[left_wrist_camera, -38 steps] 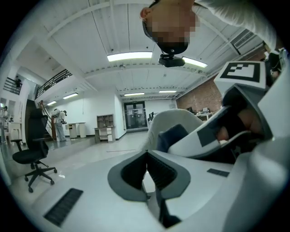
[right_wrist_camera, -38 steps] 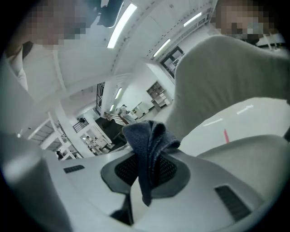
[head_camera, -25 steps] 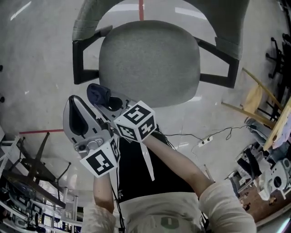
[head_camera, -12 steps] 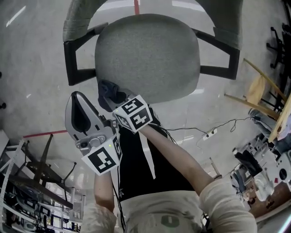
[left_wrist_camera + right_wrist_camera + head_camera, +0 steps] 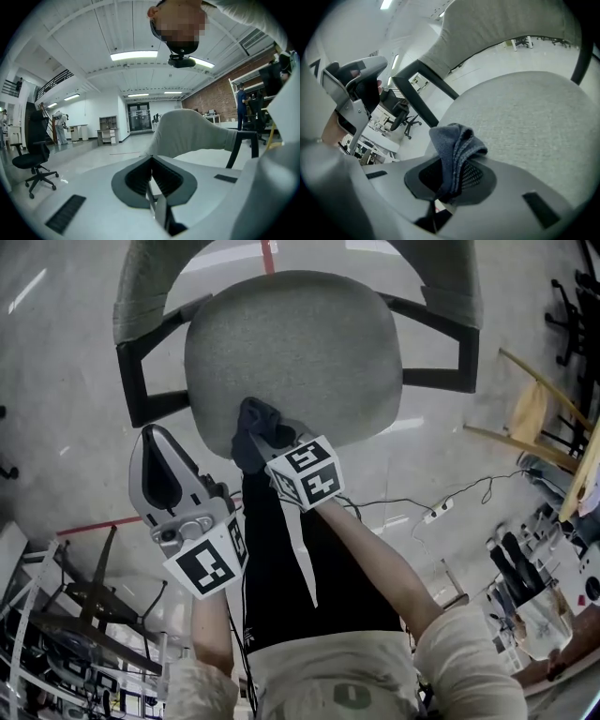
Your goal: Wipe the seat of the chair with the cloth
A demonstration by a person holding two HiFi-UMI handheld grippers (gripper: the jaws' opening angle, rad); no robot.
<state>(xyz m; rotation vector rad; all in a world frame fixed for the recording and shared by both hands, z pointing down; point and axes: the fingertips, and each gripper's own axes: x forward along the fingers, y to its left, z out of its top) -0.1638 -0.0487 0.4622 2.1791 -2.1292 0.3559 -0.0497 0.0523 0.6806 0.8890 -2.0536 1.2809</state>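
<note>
Here, right claw [image 5: 451, 169] pinches cloth [image 5: 457, 140] over seat [image 5: 525, 117].

cloth [image 5: 253, 423] makes it to the seat [image 5: 300, 343]
right gripper [image 5: 270, 440] slides right with the cloth, going from beside the seat's near-left corner to over its near edge

Right gripper [image 5: 273, 438] clamped on cloth [image 5: 250, 424], left gripper [image 5: 154, 439] beside it — jaws together, empty

The cloth [image 5: 253, 430] is held at the near edge of the seat [image 5: 300, 343]; the left hand-held gripper [image 5: 155, 451] is positioned left of it.
</note>
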